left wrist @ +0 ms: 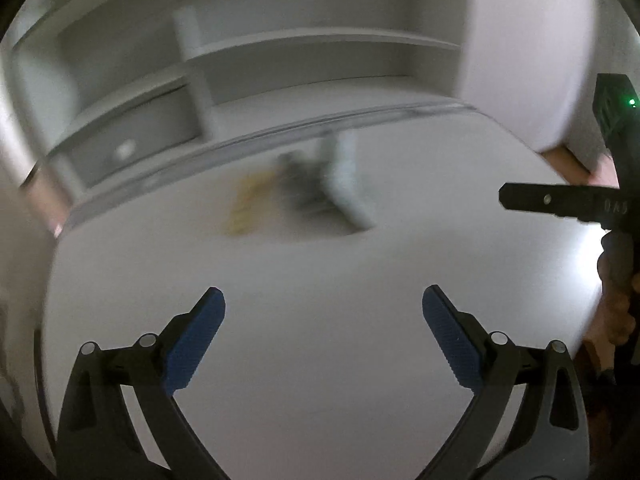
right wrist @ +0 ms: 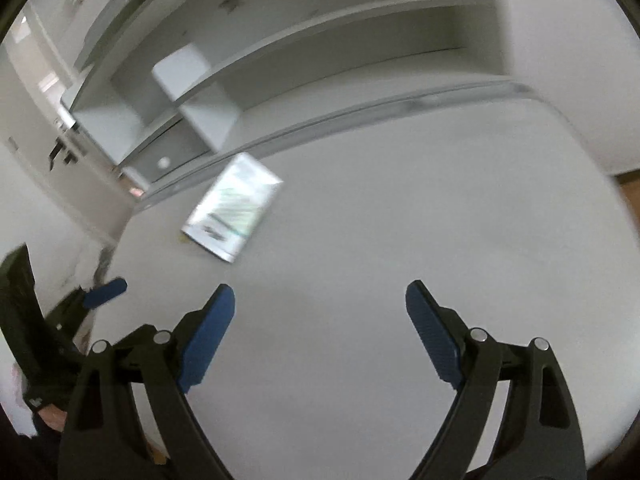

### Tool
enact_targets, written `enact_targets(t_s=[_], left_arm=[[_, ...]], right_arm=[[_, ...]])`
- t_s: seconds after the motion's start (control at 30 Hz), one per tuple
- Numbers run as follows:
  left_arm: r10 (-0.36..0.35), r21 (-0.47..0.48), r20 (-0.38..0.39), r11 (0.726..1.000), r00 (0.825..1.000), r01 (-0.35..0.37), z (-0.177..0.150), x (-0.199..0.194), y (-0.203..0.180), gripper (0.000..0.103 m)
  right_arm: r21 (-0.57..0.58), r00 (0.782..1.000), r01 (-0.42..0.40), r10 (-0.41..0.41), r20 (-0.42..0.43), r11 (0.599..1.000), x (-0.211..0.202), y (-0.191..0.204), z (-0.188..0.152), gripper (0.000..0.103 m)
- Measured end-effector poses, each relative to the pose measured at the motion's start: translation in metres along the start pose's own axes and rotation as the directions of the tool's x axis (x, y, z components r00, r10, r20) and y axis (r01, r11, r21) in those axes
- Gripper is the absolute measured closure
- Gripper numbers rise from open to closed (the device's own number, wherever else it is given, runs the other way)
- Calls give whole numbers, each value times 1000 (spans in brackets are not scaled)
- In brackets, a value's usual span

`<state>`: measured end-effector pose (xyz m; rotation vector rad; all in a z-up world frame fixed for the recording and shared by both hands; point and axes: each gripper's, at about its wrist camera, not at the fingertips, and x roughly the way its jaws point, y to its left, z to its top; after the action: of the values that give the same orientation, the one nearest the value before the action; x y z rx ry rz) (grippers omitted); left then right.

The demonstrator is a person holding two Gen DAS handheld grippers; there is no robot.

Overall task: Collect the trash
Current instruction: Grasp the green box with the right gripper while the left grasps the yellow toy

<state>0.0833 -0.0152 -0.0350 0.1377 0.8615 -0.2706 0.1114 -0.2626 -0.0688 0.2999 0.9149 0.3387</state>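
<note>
A flat silvery wrapper with green print (right wrist: 234, 208) lies on the white table (right wrist: 360, 240), ahead and left of my right gripper (right wrist: 320, 308), which is open and empty above the table. In the left wrist view the trash (left wrist: 320, 188) is a motion-blurred patch with a yellowish part (left wrist: 246, 208) to its left, well ahead of my open, empty left gripper (left wrist: 323, 308). My left gripper's blue fingertip (right wrist: 106, 292) shows at the left edge of the right wrist view. The right gripper's body (left wrist: 560, 200) shows at the right edge of the left wrist view.
A white shelf unit (left wrist: 280, 60) with open compartments and a small drawer with a round knob (right wrist: 163, 163) stands behind the table's far edge. Brown floor (right wrist: 630, 192) shows past the table's right side. A white wall (left wrist: 540, 40) is at right.
</note>
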Motion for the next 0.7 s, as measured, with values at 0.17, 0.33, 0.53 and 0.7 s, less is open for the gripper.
enact_targets(t_s=[0.17, 0.33, 0.53, 0.7], left_arm=[[50, -97, -17, 994, 999, -51, -8, 1, 51, 7], [34, -111, -21, 993, 999, -36, -3, 15, 69, 7], [17, -76, -41, 997, 999, -20, 31, 53, 74, 7], [10, -31, -48, 999, 999, -11, 54, 83, 71, 7]], right_arm=[[11, 995, -68, 69, -79, 998, 56, 43, 41, 19], [91, 986, -85, 96, -133, 992, 101, 67, 73, 19], [187, 978, -82, 115, -174, 979, 127, 63, 85, 24], [209, 976, -65, 105, -190, 976, 130, 54, 86, 41]])
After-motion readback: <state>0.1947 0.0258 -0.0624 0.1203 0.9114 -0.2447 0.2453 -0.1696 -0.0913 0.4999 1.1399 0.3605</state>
